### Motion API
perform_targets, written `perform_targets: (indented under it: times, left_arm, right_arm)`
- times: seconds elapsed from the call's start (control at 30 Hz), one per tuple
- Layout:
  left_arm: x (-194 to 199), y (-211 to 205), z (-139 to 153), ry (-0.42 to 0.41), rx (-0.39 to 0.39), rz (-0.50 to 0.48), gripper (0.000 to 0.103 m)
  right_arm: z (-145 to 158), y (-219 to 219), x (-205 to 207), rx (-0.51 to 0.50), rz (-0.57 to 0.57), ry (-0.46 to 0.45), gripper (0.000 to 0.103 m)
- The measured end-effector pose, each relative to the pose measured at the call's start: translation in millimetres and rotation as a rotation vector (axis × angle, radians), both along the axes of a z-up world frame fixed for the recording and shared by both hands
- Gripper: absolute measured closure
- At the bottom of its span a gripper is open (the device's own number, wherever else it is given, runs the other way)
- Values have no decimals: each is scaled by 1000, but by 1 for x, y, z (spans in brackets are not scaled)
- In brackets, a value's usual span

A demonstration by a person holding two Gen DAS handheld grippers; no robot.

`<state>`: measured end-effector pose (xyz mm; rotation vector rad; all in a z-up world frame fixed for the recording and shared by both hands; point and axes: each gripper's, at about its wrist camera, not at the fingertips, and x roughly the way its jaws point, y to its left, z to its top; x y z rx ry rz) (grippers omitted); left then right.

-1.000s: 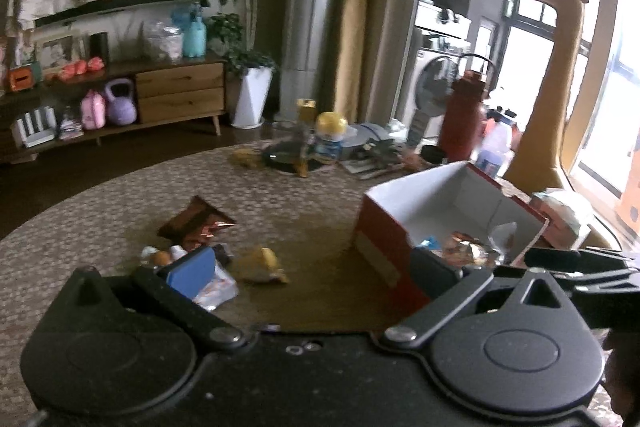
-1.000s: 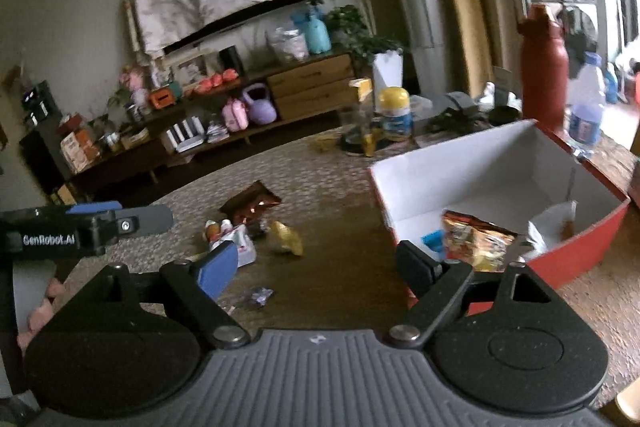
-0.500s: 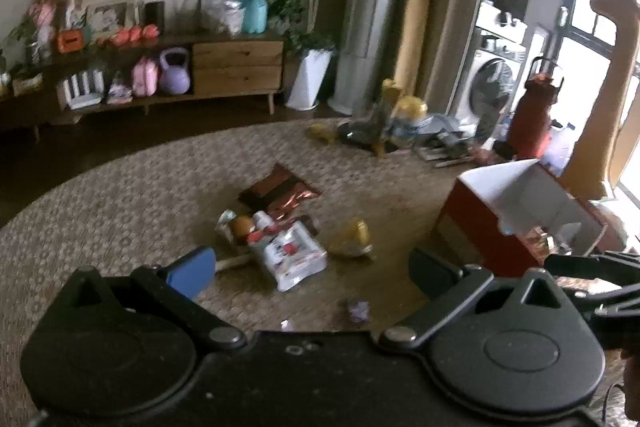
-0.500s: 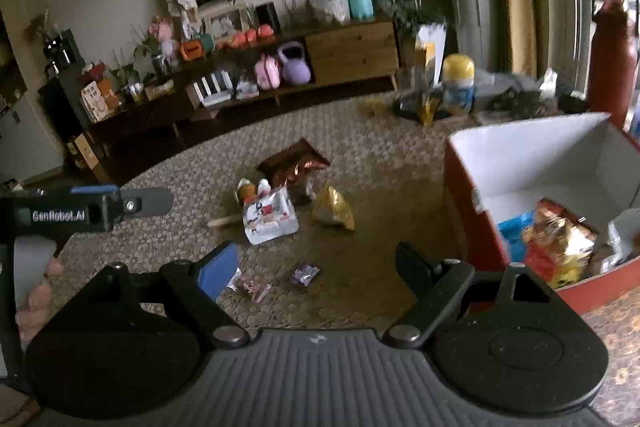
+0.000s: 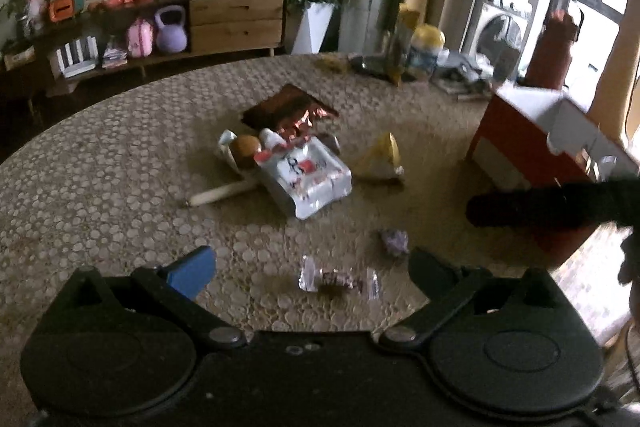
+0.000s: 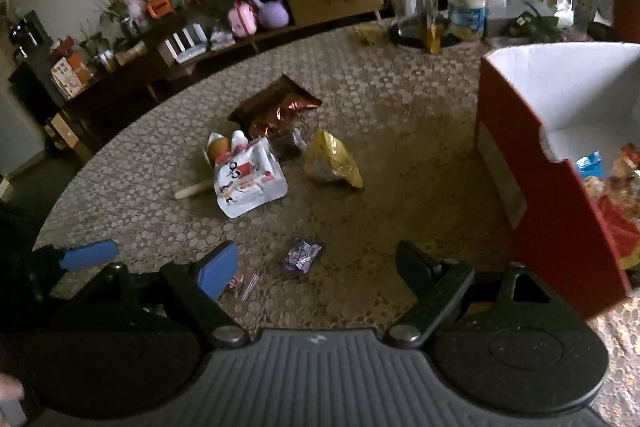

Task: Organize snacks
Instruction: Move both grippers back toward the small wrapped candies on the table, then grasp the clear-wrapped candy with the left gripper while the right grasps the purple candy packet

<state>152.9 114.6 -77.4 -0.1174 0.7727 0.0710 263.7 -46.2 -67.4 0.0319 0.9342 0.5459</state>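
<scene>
Red cardboard box [image 6: 560, 187] at table's [image 5: 100, 167] right edge; only my right view shows packets inside. Crinkly snack wrappers [image 5: 304, 175] mid-table. My left gripper [image 5: 312, 263], right gripper [image 6: 316, 259] both wide, empty.

Both wrist cams low, angled down over table [image 5: 100, 163], shared: snack pile [image 5: 304, 175] & red box [image 6: 560, 211]

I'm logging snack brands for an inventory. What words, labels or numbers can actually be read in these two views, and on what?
None can be read with confidence.
White cartoon pouch: red and black print, too blurred to read.
Purple candy wrapper: light lettering, too small and blurred.
Yellow-lidded jar: blue label, text illegible.
Orange-and-white carton on the low shelf: printing too small.
Red box: pale panel on its side, no legible text.
</scene>
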Motion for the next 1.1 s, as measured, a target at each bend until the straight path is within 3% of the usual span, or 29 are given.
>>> perform_targets:
  times: [0.3,0.67,0.83,0.93,1.1]
  left_arm:
    - [10,-12,-31,20,14,-40,1]
    - [17,-24,-49,13,55,-86,6]
    - [23,-30,-55,23,104,-99,21]
    - [24,-30,-58,29,110,-95,27]
    - [24,-28,-60,28,104,-92,32]
  right_arm:
    - [-28,31,18,-22,14,63,17]
    - [-55,55,32,-69,8,130,39]
    - [-60,61,31,-95,13,121,44]
    - [-60,63,29,-109,18,109,54]
    - [-61,69,23,-166,30,68,66]
